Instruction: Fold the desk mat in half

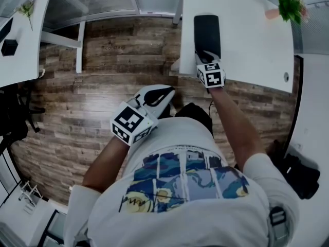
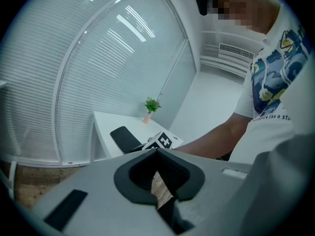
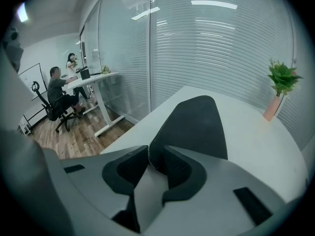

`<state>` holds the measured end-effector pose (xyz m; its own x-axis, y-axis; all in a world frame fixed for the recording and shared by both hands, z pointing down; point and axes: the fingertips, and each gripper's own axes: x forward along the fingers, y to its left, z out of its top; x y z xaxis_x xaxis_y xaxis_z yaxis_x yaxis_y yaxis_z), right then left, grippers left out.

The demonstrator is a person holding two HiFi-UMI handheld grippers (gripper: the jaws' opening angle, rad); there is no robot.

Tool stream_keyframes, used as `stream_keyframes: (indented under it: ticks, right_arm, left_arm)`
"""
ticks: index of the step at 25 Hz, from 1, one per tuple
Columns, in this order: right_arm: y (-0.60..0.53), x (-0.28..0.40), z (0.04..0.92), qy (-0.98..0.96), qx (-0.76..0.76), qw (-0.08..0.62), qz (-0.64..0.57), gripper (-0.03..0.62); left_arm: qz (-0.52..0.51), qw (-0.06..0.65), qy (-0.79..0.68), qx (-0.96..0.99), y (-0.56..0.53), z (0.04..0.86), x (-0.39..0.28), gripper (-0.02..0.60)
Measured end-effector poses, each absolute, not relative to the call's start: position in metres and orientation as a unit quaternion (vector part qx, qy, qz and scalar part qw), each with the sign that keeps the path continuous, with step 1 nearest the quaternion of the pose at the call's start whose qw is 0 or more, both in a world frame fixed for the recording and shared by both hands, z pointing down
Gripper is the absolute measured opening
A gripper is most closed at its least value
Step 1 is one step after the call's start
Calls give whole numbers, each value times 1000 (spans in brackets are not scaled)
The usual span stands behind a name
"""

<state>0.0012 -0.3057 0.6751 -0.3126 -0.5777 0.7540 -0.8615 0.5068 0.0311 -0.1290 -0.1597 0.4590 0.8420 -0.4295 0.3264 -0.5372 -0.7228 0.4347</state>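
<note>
A dark desk mat lies flat on the white desk, its near end at the desk's front edge. My right gripper sits at that near end. In the right gripper view the mat stretches away from the right gripper. Its near edge sits between the jaws, which stand slightly apart. My left gripper hangs over the wood floor beside the person's body, away from the desk. In the left gripper view the left gripper has its tips together with nothing held. The mat shows far beyond it.
A small potted plant stands at the desk's far right corner. Another white desk is at the left. A black bag lies on the floor at the right. Two people sit at a far desk behind a glass wall.
</note>
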Motion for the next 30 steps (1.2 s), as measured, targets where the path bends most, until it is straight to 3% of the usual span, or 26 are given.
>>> stream_keyframes:
  ticks: [15, 30]
  right_arm:
    - [-292, -2, 650, -813, 444, 315, 207, 103]
    - [-240, 19, 584, -841, 439, 249, 196, 21]
  left_arm:
    - [106, 257, -232, 932, -154, 455, -103, 2]
    - [115, 242, -192, 944, -130, 449, -51, 2]
